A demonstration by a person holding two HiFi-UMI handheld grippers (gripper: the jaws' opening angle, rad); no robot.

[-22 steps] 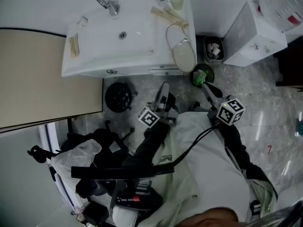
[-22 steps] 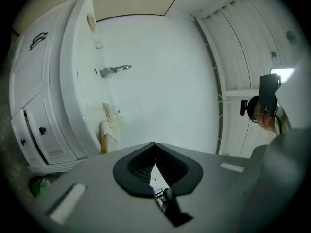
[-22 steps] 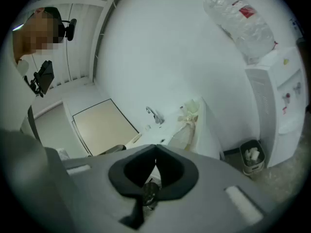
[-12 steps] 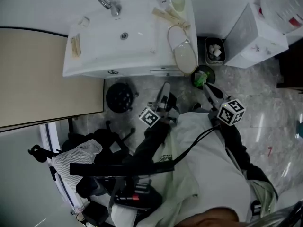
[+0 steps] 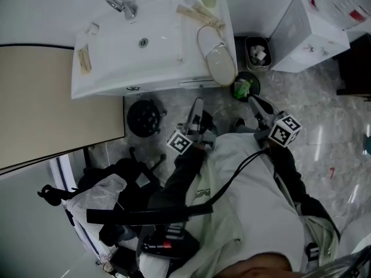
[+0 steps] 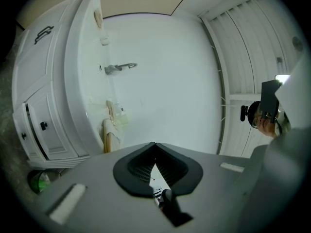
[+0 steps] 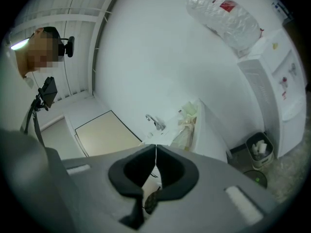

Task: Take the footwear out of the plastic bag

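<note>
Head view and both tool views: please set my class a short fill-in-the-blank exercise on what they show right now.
1. The left tool and the right tool both have their jaws ____.
2. Between either tool's jaws there is ____.
3. The bagged slipper lies on top of the white ____, not on the floor.
4. The small bin stands on the floor beside the water ____.
Missing words: shut; nothing; washbasin; dispenser.

Dim, flat indoor light throughout; both gripper views bend strongly toward dark round edges, with soft focus.
</note>
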